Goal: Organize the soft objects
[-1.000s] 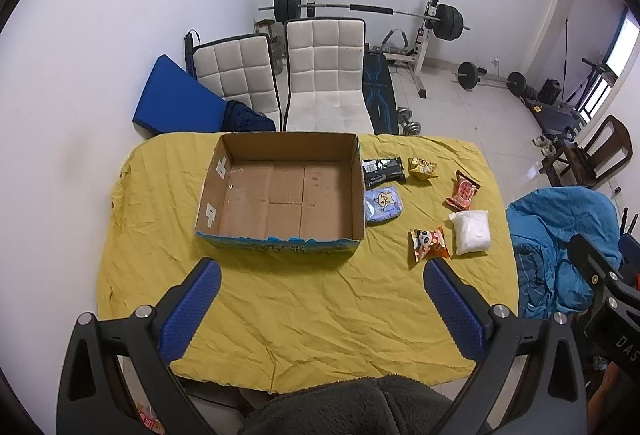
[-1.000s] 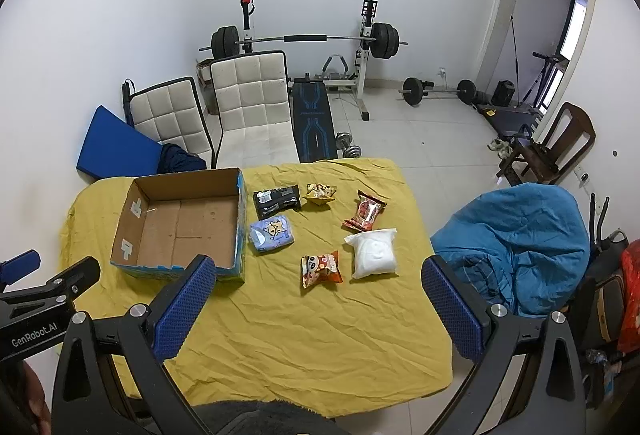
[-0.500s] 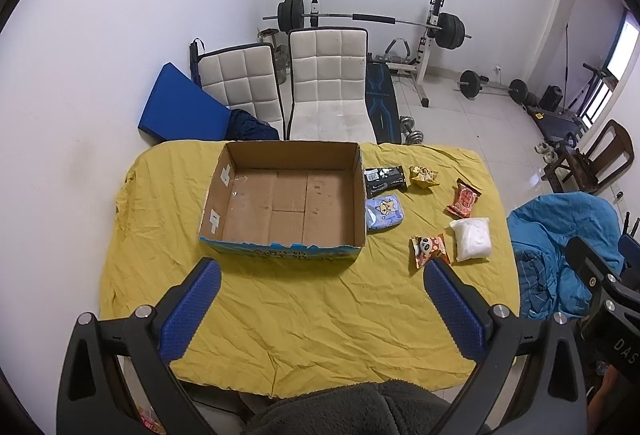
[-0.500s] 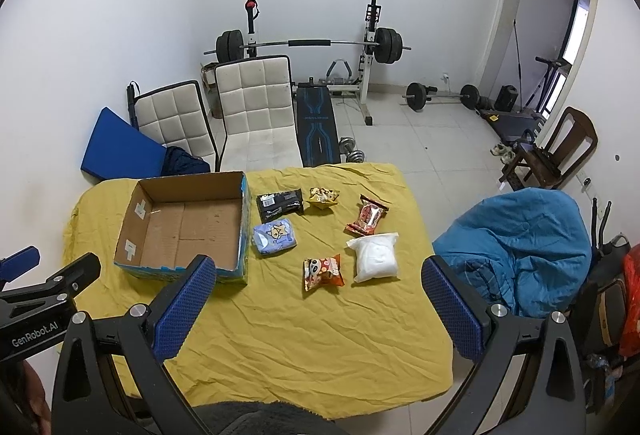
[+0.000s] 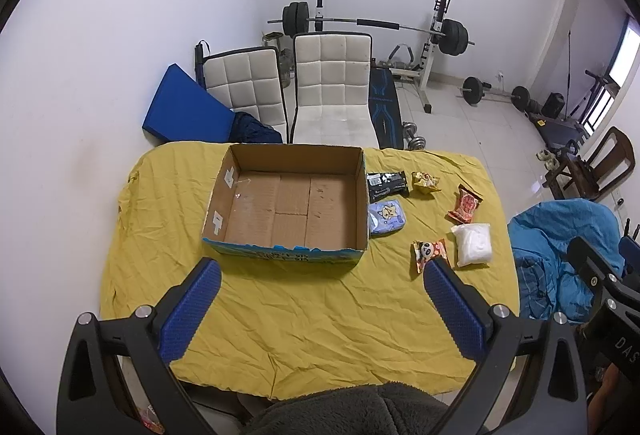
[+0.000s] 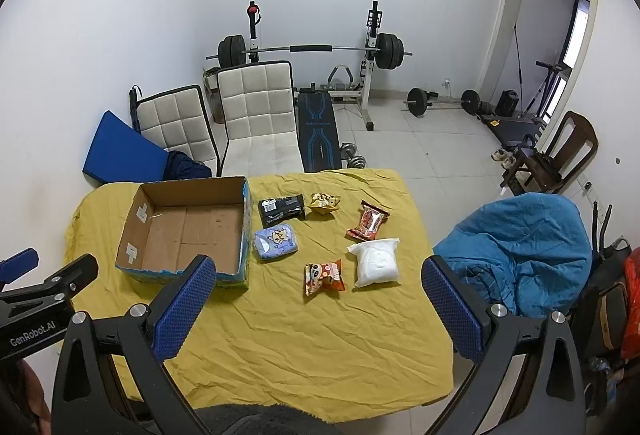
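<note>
Desk [image 5: 280,315], draped in yellow cloth, carried:
- One open cardboard box [image 5: 288,207], empty, at left.
- Black packet [image 6: 281,209] and light-blue soft pack [image 6: 276,243], just beside the box's right wall.
- Yellow snack bag [image 6: 325,203]; red snack bag [image 6: 368,225]; panda-print snack bag [image 6: 323,277]; white soft pouch [image 6: 378,262], spread further right, each apart.

Left gripper [image 5: 320,309]: jaws spread wide, holding nothing, above the near desk edge.
Right gripper [image 6: 320,309]: likewise wide and unloaded.
</note>
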{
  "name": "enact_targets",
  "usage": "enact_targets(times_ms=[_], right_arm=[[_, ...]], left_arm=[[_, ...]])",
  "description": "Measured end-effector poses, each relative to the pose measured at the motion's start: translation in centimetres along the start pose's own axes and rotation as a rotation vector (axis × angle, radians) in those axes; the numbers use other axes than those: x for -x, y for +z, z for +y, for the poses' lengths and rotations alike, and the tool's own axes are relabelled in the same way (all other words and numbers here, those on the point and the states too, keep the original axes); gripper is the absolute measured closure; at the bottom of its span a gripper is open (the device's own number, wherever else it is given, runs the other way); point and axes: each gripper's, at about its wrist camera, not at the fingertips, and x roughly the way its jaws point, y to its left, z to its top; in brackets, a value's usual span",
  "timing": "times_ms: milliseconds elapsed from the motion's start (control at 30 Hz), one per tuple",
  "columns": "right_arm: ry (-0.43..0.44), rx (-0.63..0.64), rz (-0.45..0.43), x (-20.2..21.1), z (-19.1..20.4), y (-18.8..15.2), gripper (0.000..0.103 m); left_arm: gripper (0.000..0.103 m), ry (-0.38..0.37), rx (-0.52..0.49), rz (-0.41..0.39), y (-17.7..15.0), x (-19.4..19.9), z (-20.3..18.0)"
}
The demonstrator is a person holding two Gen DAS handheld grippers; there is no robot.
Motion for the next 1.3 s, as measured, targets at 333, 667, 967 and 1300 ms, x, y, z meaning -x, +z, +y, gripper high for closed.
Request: enact_targets(times_ms=[333,667,967,1300], right_arm=[[-0.001,-0.001,-0.008,0.0,0.1,0.1,0.0],[0.001,0.001,-0.011,0.2,0.1,0.4,0.0],[-0.001,-0.009,-0.014,0.2,0.2,0.6,0.0],[-0.011,-0.038,0.019,-1.5,-1.1,0.1,0.0]], left_arm=[[0.0,0.002,0.015,-0.015,-0.4,0.2,0.6],[0.0,0.005,0.018,-0.021,-0.3,0.3,1.0],[0.0,0.003,0.007,-0.011,-0.4,0.2,1.2],[0.0,-0.013,-0.01,0.011,-0.2,-0.9,0.2]])
